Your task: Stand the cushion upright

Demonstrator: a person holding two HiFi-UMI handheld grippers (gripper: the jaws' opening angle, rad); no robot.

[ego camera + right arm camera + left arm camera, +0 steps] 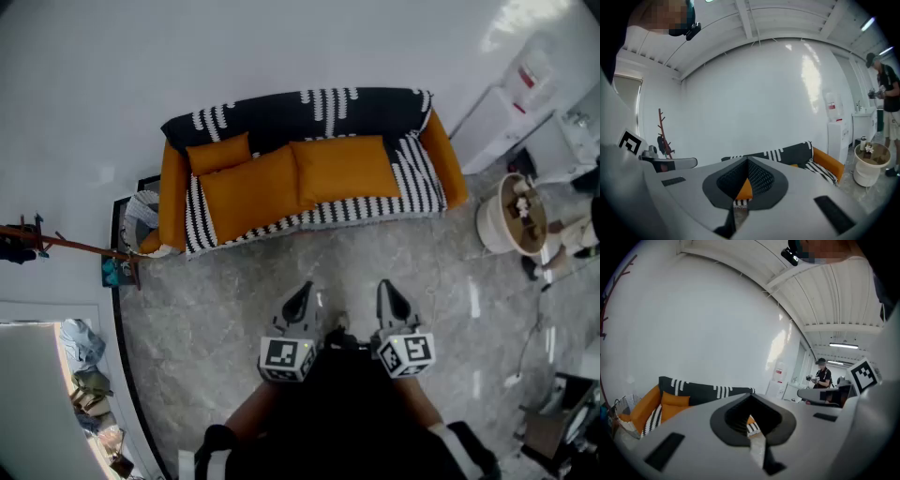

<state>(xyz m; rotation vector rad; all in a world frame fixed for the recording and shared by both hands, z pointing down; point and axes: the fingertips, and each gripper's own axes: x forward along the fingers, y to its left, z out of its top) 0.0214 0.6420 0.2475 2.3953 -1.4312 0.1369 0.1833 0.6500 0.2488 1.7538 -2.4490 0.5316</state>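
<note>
Orange upholstery marked the task's things in the head view: two large seat cushions, the left seat cushion (251, 192) and the right seat cushion (343, 169), lay flat side by side on the seat of a sofa (319, 112) in the upper centre of the frame, their inner edges touching. A small orange cushion (218, 153) leaned against the black-and-white striped backrest at the sofa's left end, just above the left seat cushion. We held the left gripper (302, 295) and the right gripper (389, 292) side by side at the lower centre, over the grey marbled floor (225, 309), well apart from the sofa and pointing toward it. In the left gripper view, the left gripper (751, 401) had its jaws pressed together with nothing between them; only the sofa showed through the gap behind them. In the right gripper view, the right gripper (746, 164) likewise had its jaws together and empty. A wicker basket (142, 217) stood against the sofa's left arm, a coat stand (56, 244) lay at the left edge, and a round white side table (511, 214) stood to the right of the sofa.
</note>
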